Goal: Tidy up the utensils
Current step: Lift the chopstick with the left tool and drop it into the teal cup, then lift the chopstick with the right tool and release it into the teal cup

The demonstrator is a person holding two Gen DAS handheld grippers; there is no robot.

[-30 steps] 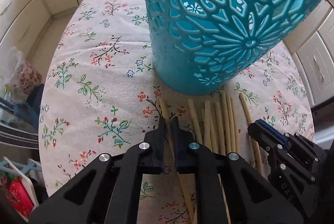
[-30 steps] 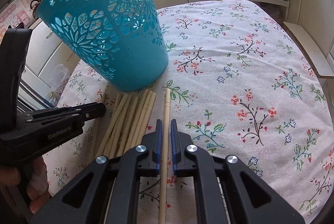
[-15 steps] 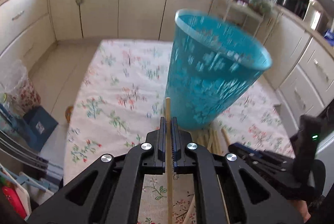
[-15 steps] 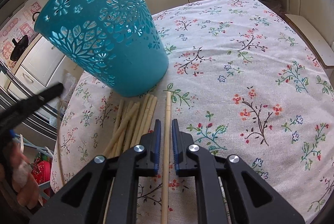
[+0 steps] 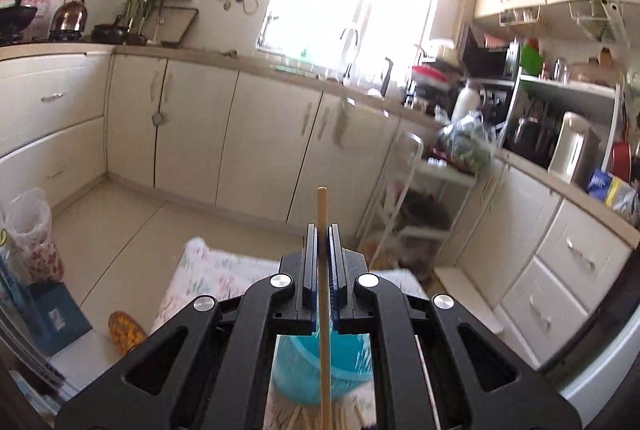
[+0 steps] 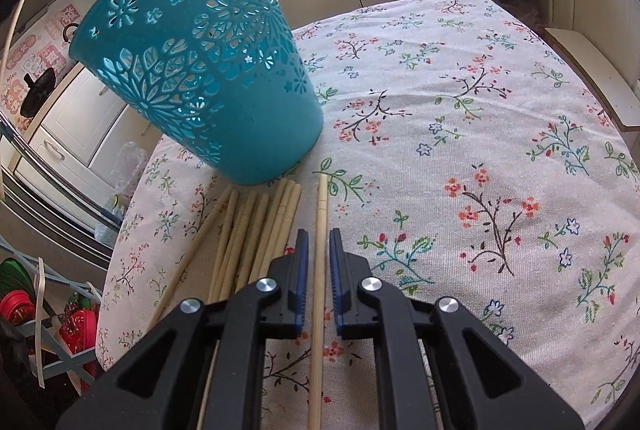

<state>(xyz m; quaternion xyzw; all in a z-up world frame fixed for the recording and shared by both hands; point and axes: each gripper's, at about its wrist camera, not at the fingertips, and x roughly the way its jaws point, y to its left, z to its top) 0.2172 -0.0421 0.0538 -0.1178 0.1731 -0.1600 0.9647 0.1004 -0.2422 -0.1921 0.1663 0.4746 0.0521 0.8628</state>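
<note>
My left gripper [image 5: 321, 230] is shut on a wooden chopstick [image 5: 322, 306] and holds it upright, high above the teal cut-out basket [image 5: 316, 370], which shows below between the gripper's arms. In the right wrist view the basket [image 6: 208, 69] stands on the floral tablecloth [image 6: 480, 133]. A bundle of several chopsticks [image 6: 256, 234] lies in front of it. My right gripper [image 6: 318, 234] is slightly open, low over the cloth, with its jaws on either side of a single chopstick [image 6: 320, 254] lying apart from the bundle, not clamping it.
Kitchen cabinets [image 5: 192, 133] and a cluttered counter [image 5: 520, 117] surround the table. A white rack [image 5: 416, 197] stands past the table's far end. Red and green items [image 6: 24, 294] sit on a low shelf to the left of the table.
My left gripper has closed on a chopstick, lifted it off the cloth and tilted up above the basket. My right gripper has stayed over the single chopstick, rising slightly.
</note>
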